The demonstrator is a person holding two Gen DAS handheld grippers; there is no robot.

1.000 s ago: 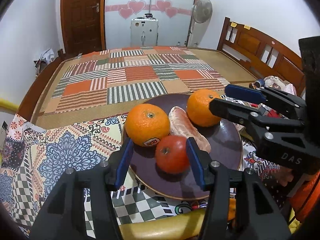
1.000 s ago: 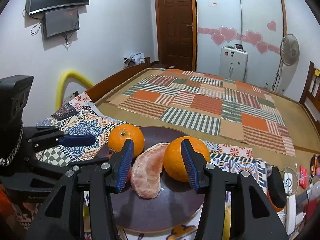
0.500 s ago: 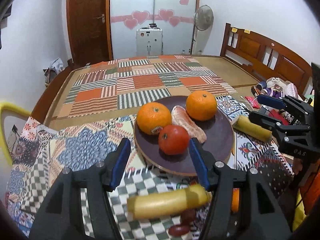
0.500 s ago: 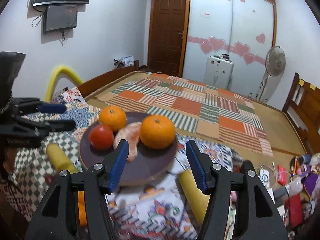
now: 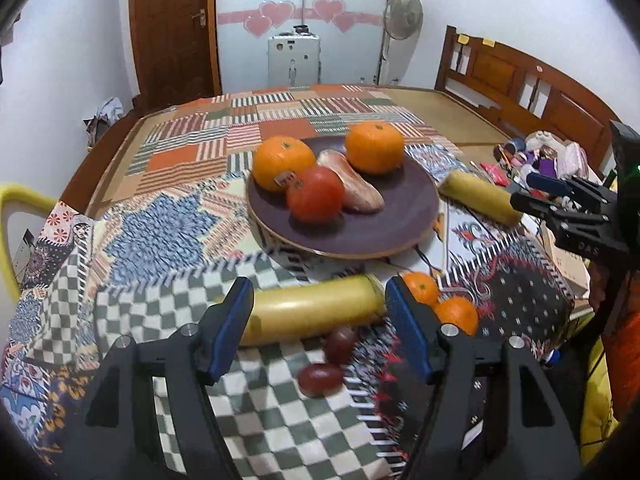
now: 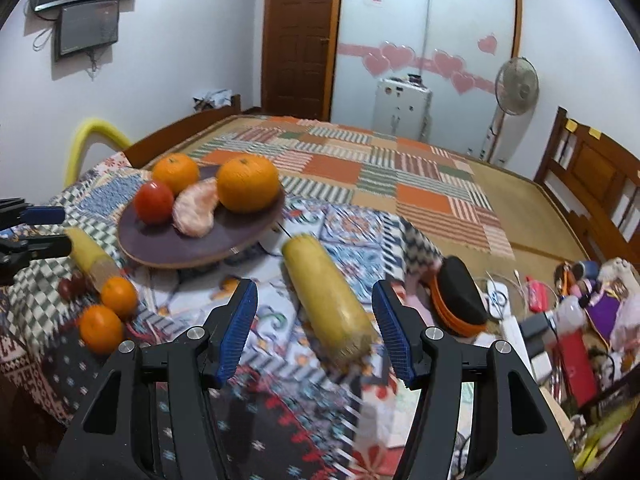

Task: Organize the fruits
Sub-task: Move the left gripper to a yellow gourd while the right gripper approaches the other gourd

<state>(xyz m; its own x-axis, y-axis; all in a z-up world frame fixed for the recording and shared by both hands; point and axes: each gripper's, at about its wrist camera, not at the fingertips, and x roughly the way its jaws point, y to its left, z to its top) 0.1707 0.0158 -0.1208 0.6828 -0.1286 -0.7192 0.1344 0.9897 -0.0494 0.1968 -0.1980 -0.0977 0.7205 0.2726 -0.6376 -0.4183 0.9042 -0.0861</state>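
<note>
Left wrist view first: my left gripper [image 5: 320,312] stood spread wide, clasping nothing, above the patchwork cloth [image 5: 160,232]. Just beyond its tips lay a yellow banana-like fruit [image 5: 312,312] lengthwise across the gap, with two dark grapes [image 5: 328,360] nearer me and two small oranges [image 5: 440,300] to the right. Further off sat the brown plate [image 5: 400,232], holding two big oranges [image 5: 374,146], a tomato [image 5: 316,194] and a peeled segment [image 5: 352,186]. I judged the yellow fruit light but soft, easily bruised, so best taken across its middle with a gentle squeeze; the grapes looked slippery and apt to roll.

Right wrist view: my right gripper [image 6: 314,328] was likewise parted and empty, a second yellow fruit [image 6: 328,296] lying between its fingers on the cloth, pointing away from me. Its skin looked smooth; I reckoned a mid-length hold safest. My other tool showed at the left edge.
</note>
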